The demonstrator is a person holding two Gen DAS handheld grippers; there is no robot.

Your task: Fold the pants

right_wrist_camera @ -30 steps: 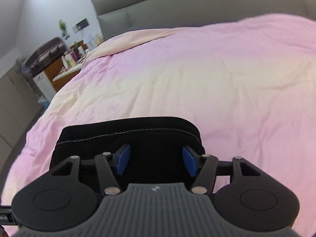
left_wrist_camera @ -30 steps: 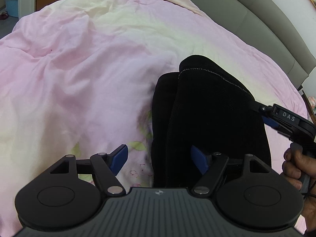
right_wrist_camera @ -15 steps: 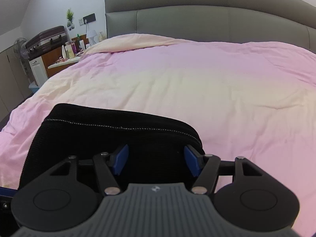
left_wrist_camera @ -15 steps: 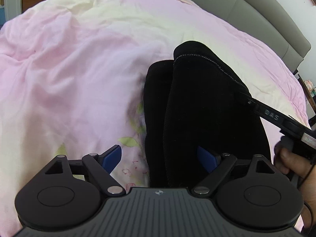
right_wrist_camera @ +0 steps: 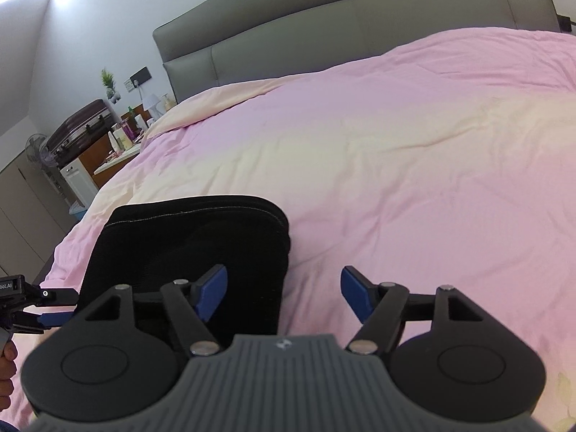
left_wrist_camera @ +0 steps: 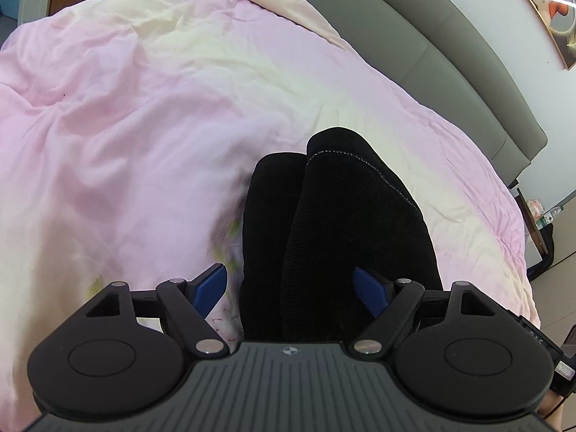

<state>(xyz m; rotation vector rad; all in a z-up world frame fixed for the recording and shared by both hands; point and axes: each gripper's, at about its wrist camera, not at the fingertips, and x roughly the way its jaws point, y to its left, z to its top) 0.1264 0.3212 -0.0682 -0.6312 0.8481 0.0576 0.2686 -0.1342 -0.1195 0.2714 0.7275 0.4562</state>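
Note:
The black pants [left_wrist_camera: 338,237] lie folded in a compact stack on the pink duvet [left_wrist_camera: 144,126]. A line of pale stitching runs along the top layer's edge. My left gripper [left_wrist_camera: 291,288] is open, its blue pads on either side of the stack's near end, holding nothing. In the right wrist view the pants [right_wrist_camera: 190,241] lie at the left. My right gripper [right_wrist_camera: 284,295] is open and empty, over the stack's right edge and the duvet [right_wrist_camera: 396,165]. The left gripper's fingers [right_wrist_camera: 54,304] show at the far left edge.
A grey padded headboard [right_wrist_camera: 324,36] runs along the far side of the bed. A bedside cabinet with bottles, a lamp and a suitcase [right_wrist_camera: 82,129] stands at the left. The right gripper's body [left_wrist_camera: 547,352] shows at the lower right of the left wrist view.
My right gripper has pulled off the pants to the right and now stands beside the stack. My left gripper drew back slightly. The stack lies still.

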